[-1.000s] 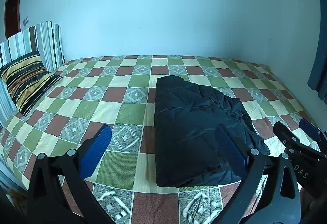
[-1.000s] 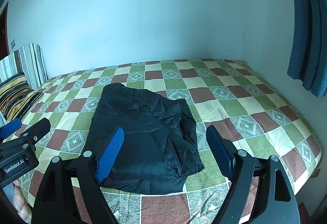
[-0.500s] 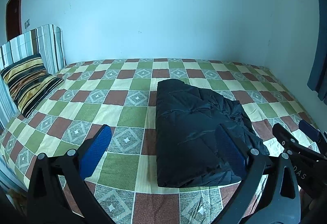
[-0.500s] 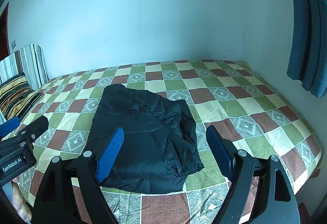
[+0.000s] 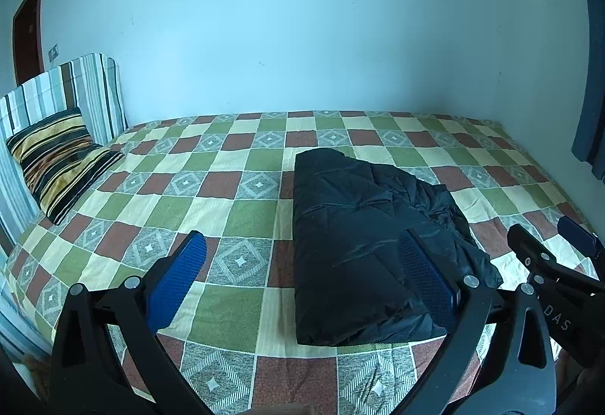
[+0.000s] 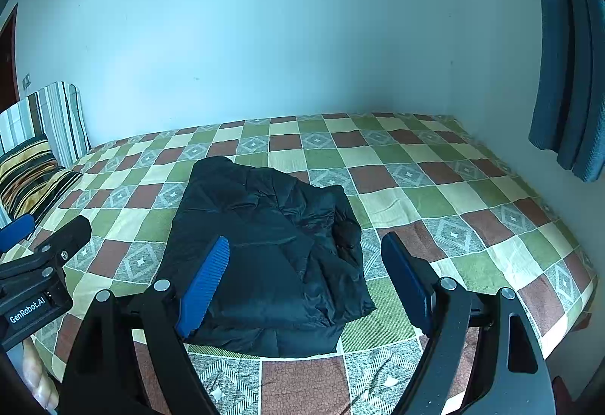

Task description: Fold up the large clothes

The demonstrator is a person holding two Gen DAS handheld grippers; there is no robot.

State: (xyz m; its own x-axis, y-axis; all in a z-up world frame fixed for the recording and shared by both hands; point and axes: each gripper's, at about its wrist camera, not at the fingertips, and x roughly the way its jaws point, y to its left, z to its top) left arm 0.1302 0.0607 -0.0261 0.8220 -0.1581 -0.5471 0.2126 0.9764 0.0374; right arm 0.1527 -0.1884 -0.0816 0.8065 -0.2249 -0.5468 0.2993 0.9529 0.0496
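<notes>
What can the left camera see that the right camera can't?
Only the left wrist view shows the brown door and the left gripper's own open blue fingers. Only the right wrist view shows the whole blue curtain hanging and the "GenRobot.AI" label. Both show the folded black jacket on the checkered bedspread, the striped pillow, and the open right gripper.

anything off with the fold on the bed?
Mostly tidy. The black jacket lies folded on the checkered bedspread, but its right side is rumpled, with a bunched lump sticking out, while the left edge is straight. Both tongs are open and clear of it.
</notes>
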